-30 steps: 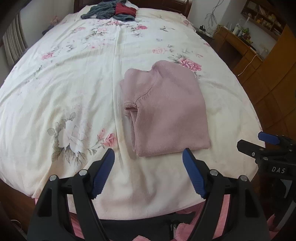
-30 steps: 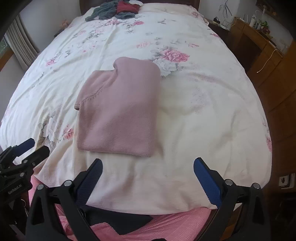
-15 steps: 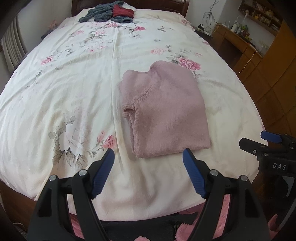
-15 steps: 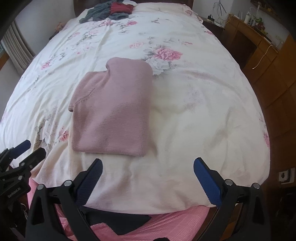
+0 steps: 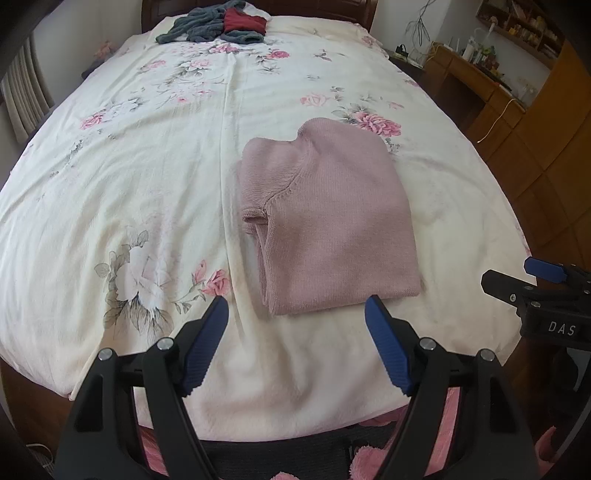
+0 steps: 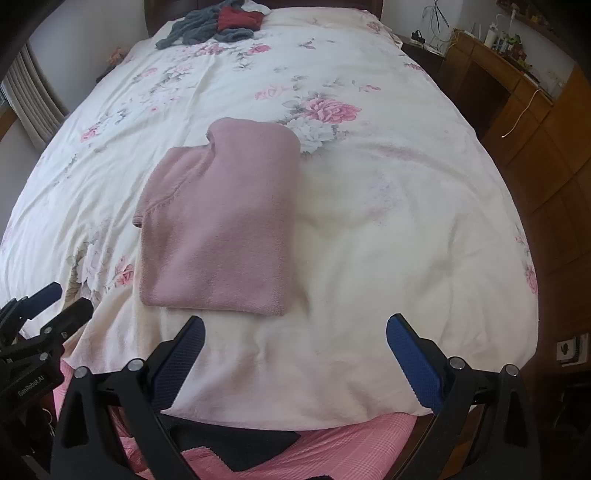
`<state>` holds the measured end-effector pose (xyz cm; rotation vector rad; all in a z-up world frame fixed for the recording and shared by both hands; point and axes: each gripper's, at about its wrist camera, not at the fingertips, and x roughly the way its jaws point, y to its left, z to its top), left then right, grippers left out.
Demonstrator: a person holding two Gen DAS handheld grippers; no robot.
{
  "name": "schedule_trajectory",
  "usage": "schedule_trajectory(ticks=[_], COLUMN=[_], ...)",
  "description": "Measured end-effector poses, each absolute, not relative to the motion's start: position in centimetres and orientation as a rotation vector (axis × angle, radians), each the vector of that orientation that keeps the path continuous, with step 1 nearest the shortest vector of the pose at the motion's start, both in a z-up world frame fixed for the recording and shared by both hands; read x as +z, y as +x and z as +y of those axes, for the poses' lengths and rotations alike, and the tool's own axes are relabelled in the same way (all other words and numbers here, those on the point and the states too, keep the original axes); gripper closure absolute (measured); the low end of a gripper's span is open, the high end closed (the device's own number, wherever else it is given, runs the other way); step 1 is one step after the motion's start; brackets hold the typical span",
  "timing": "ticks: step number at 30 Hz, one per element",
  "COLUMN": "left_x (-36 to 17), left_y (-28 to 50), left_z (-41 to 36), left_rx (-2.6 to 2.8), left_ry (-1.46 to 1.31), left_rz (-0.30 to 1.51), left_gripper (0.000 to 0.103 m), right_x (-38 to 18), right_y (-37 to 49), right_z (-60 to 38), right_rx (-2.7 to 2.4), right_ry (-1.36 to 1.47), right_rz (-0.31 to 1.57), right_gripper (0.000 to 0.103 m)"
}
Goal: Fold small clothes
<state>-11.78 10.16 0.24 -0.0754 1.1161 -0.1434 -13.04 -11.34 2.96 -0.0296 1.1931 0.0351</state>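
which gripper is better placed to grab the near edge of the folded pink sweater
Left, probably. The left gripper is open with the pink sweater's near edge between its fingertips; the right gripper sits off toward its right corner.

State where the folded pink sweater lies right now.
The pink sweater lies flat on the floral bedspread near the foot, just ahead of both open grippers, right of centre in the left wrist view.

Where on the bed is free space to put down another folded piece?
Right of the pink sweater up to the bed edge, and left of it. The grey and red clothes pile crowds the headboard end.
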Motion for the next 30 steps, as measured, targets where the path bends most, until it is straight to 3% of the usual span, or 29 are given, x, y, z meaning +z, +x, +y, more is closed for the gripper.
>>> schedule_trajectory(ticks=[30], left_x=[0.45], left_y=[-11.91], left_z=[9.81], left_rx=[-0.143], left_ry=[-0.065], left_rz=[1.105], left_gripper=[0.027], right_x=[2.14], right_y=[-12.99], right_z=[-11.98], right_rx=[0.007], right_ry=[-0.026], right_rz=[1.209], right_gripper=[0.004])
